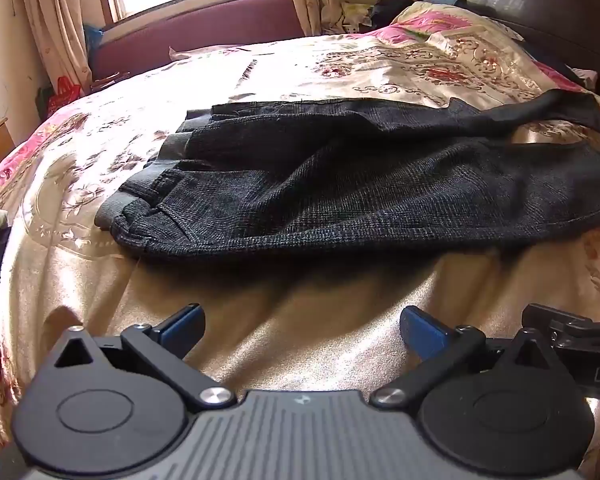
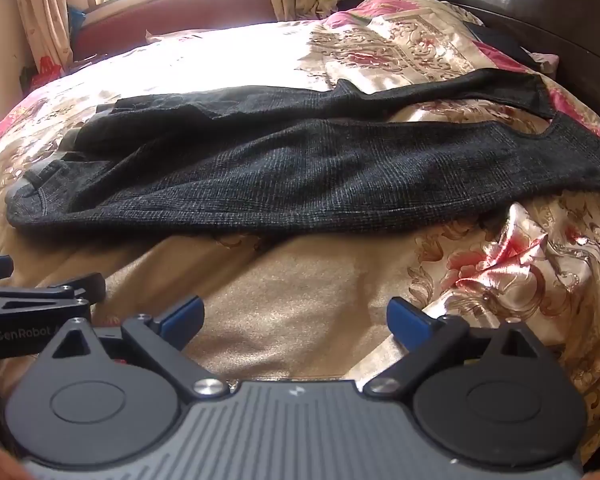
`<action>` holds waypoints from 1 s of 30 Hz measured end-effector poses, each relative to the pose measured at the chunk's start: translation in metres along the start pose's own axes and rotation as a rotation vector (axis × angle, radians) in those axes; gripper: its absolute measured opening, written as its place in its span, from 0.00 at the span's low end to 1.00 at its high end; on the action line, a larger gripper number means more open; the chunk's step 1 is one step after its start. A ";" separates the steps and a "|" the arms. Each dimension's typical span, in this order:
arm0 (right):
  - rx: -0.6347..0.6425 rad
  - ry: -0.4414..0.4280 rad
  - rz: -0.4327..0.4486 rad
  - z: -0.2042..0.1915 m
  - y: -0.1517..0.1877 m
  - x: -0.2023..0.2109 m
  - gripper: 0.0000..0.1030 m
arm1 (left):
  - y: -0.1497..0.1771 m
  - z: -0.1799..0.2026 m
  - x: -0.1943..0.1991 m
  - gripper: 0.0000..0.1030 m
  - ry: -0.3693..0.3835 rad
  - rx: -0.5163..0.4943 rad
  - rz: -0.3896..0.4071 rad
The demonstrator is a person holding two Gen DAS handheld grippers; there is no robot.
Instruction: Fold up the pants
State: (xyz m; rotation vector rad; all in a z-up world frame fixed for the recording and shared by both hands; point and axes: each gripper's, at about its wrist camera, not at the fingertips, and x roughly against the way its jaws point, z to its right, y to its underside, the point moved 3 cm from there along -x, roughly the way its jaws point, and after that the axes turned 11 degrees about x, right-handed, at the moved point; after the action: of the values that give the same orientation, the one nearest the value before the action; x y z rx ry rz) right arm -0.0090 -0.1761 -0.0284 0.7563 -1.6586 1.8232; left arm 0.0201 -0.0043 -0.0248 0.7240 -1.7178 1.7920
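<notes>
Dark grey checked pants (image 1: 340, 184) lie flat across the bed, waistband to the left, legs running right. They also show in the right wrist view (image 2: 320, 172), where the two legs split apart at the right end. My left gripper (image 1: 302, 326) is open and empty, hovering over bare bedspread in front of the pants. My right gripper (image 2: 294, 320) is open and empty, likewise short of the pants' near edge. The right gripper's body shows at the right edge of the left wrist view (image 1: 572, 332), and the left gripper's at the left edge of the right wrist view (image 2: 40, 292).
The floral satin bedspread (image 1: 300, 68) covers the bed. A dark headboard (image 1: 540, 4) stands at the right, with a pile of clothes (image 1: 392, 6) behind. A window with curtains (image 1: 56, 24) and a maroon ledge (image 1: 204, 24) lie beyond the bed.
</notes>
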 end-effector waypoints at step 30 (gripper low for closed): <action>0.013 0.000 0.006 -0.003 0.000 -0.001 0.94 | 0.001 0.003 -0.001 1.00 0.007 -0.003 -0.001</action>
State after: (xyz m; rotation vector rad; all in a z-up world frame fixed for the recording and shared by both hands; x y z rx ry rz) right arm -0.0085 -0.1733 -0.0288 0.7577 -1.6516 1.8400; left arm 0.0202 -0.0075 -0.0262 0.7169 -1.7151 1.7889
